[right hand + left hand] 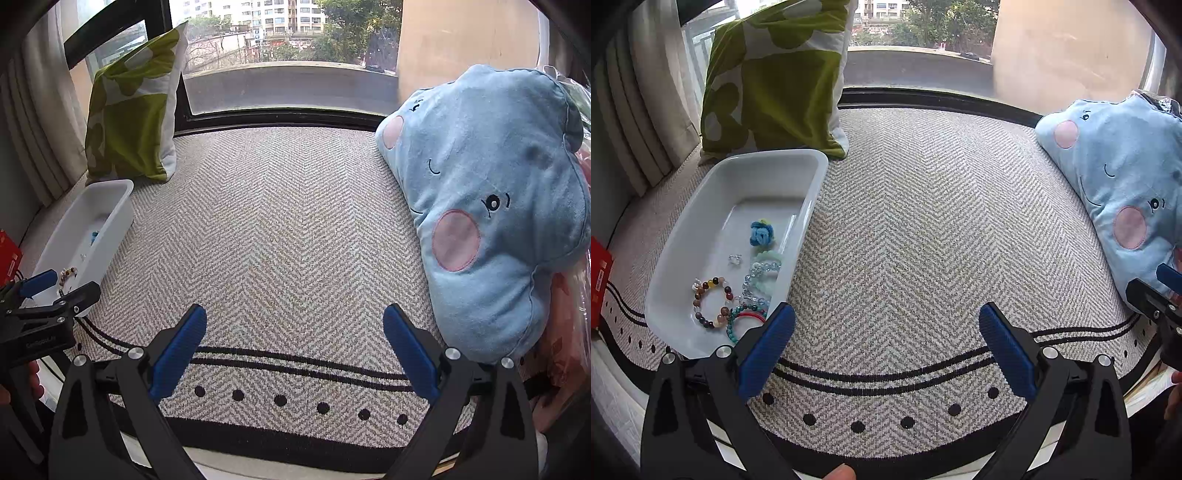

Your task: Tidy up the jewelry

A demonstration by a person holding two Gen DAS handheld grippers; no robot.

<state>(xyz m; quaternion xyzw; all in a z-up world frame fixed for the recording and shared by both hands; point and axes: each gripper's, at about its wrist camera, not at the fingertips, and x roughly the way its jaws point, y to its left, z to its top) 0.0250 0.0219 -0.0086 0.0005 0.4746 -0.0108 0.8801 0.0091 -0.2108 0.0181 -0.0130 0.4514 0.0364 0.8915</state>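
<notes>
A white rectangular dish (701, 221) sits on the herringbone mat at the left. In it lie a blue knitted flower (761, 232), a small silver ring (735, 259), a brown bead bracelet (711, 304), pale green and clear bead bracelets (762, 275) and a turquoise and red bracelet (746, 319). My left gripper (886, 325) is open and empty, just right of the dish's near corner. My right gripper (293, 328) is open and empty over the bare mat. The dish (107, 206) shows at the left of the right wrist view, behind the left gripper (61, 286).
A green and white cushion (775, 81) leans against the window behind the dish. A blue cloud plush pillow (498, 206) lies at the right, also in the left wrist view (1123, 173). A red box (598, 280) is at the far left. The mat (923, 240) has a black striped, dotted border near me.
</notes>
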